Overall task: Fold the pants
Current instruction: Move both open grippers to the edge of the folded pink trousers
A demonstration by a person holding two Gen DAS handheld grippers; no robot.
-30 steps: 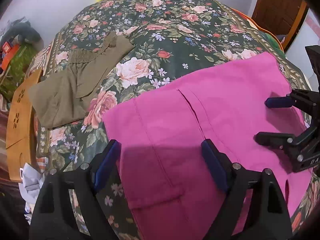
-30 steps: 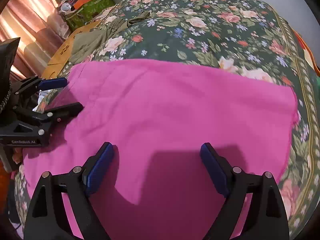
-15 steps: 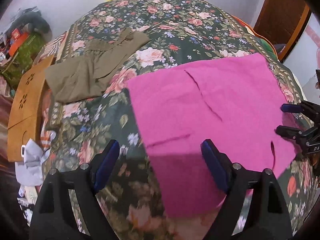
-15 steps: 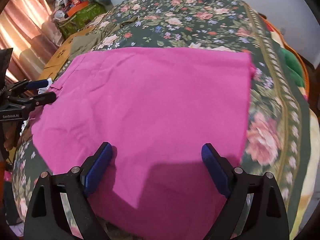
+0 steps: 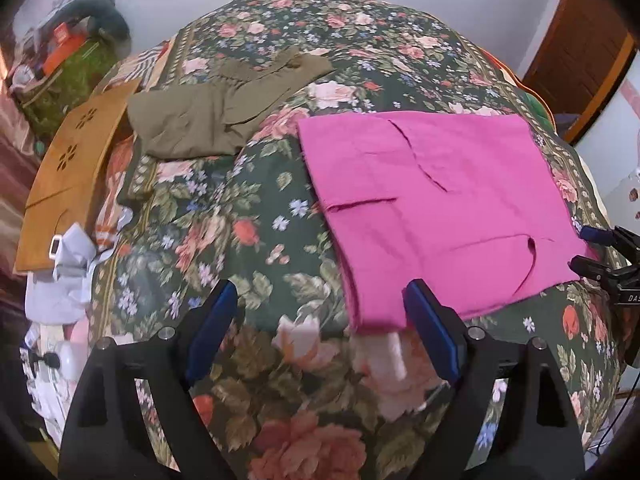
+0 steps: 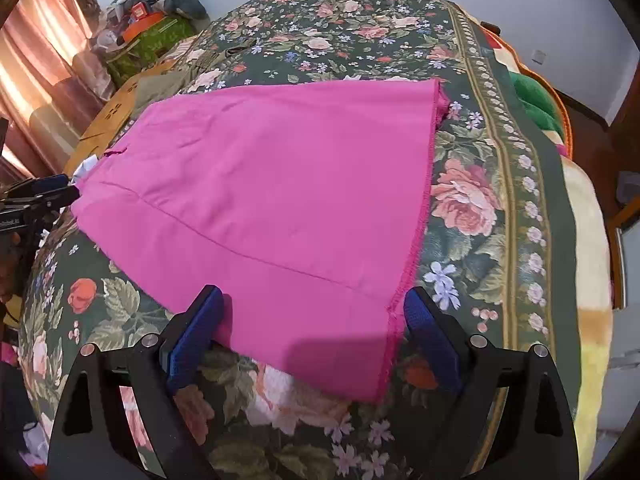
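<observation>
Holding both the left gripper and right gripper spread wide and empty above the bedspread, we risk creasing the flat pink pants by pinching one layer unevenly.

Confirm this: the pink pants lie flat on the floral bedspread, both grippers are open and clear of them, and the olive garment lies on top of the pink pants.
Wrong on one count: the olive garment lies apart from the pink pants, directly on the floral bedspread, as the left wrist view shows. The left gripper and right gripper are open, holding nothing.
</observation>
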